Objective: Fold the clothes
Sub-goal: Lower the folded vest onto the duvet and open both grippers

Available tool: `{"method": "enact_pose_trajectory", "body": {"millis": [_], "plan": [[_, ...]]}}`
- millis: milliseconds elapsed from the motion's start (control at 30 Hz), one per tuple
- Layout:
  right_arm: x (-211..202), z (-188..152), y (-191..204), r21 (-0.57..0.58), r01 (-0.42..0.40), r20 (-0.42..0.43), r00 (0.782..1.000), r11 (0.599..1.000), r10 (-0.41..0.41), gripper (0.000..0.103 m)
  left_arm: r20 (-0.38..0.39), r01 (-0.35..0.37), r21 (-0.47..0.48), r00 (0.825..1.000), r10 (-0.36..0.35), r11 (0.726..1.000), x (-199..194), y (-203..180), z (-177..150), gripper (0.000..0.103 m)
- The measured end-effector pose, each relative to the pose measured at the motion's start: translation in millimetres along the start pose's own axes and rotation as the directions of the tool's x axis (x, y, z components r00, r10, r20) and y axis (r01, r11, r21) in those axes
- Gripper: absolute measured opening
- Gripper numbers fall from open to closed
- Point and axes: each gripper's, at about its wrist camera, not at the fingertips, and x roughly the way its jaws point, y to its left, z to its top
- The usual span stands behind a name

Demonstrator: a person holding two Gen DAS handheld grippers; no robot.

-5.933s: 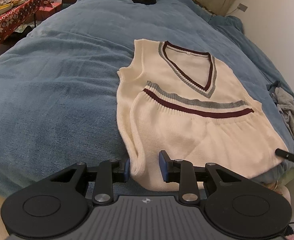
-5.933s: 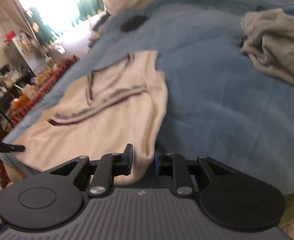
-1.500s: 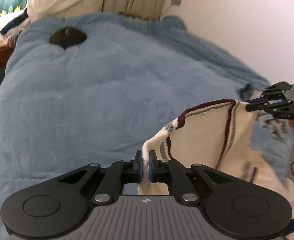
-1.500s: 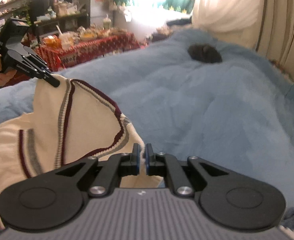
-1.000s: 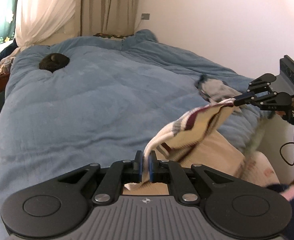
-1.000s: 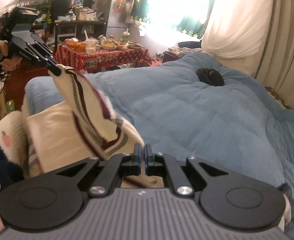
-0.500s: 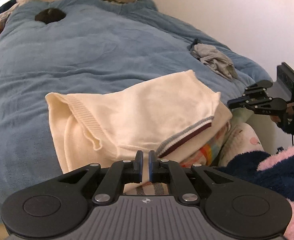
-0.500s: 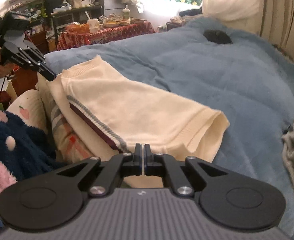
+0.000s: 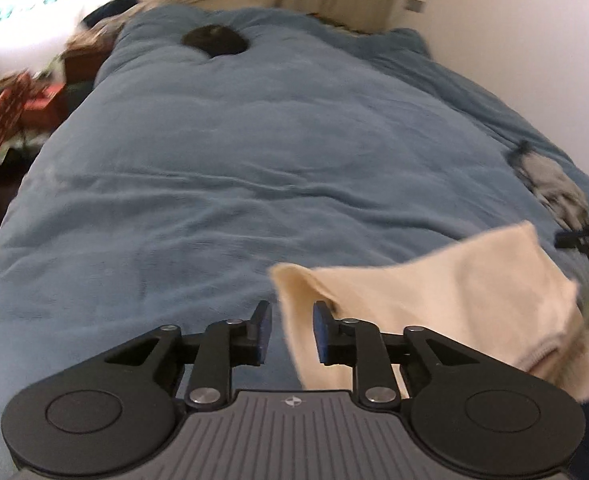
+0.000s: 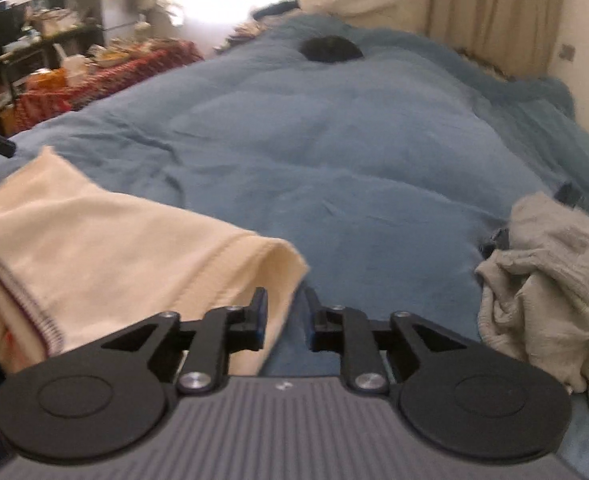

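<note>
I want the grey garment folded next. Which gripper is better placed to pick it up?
Right. The grey garment lies just beside the right gripper; from the left gripper it sits far off, beyond the cream vest.

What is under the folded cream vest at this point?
The cream vest lies on the blue bed cover, near its front edge. Its striped hem peeks from a lower layer. Whatever else sits beneath the vest is covered by it.

L claw (image 9: 289,332) jaws opening, angled down; R claw (image 10: 284,317) likewise, jaws opening, pads apart.
</note>
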Motion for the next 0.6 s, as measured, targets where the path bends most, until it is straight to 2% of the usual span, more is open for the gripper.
{"method": "enact_pose_trajectory", "body": {"millis": [33,133,267,367,433,533,600], "plan": [[8,2,-4,0.016,0.0,-0.011,1.0,1.0,0.0,0.029,-0.009,0.002,-0.019,1.0,-0.002,1.0,7,5,3,0.024],[32,5,-12,0.062,-0.017,-0.042,0.999,0.998,0.02,0.03,-0.04,0.02,-0.045,0.999,-0.022,0.999,23,11,10,0.029],[51,7,-16,0.092,-0.035,-0.07,0.997,0.995,0.042,0.03,-0.084,0.035,-0.024,0.996,-0.037,0.999,40,6,11,0.039],[60,9,-17,0.113,-0.063,-0.078,0.994,0.992,0.072,0.03,-0.111,0.056,-0.005,0.992,-0.057,0.998,49,6,10,0.041],[66,10,-19,0.132,-0.076,-0.082,0.993,0.988,0.088,0.03,-0.118,0.075,-0.028,0.99,-0.078,0.997,56,10,10,0.037],[73,11,-21,0.166,-0.092,-0.083,0.991,0.982,0.107,0.03,-0.117,0.103,-0.096,0.987,-0.114,0.99,64,17,9,0.021],[72,11,-19,0.176,-0.097,-0.073,0.991,0.98,0.111,0.017,-0.097,0.114,-0.101,0.988,-0.124,0.988,63,16,8,0.01]]}}
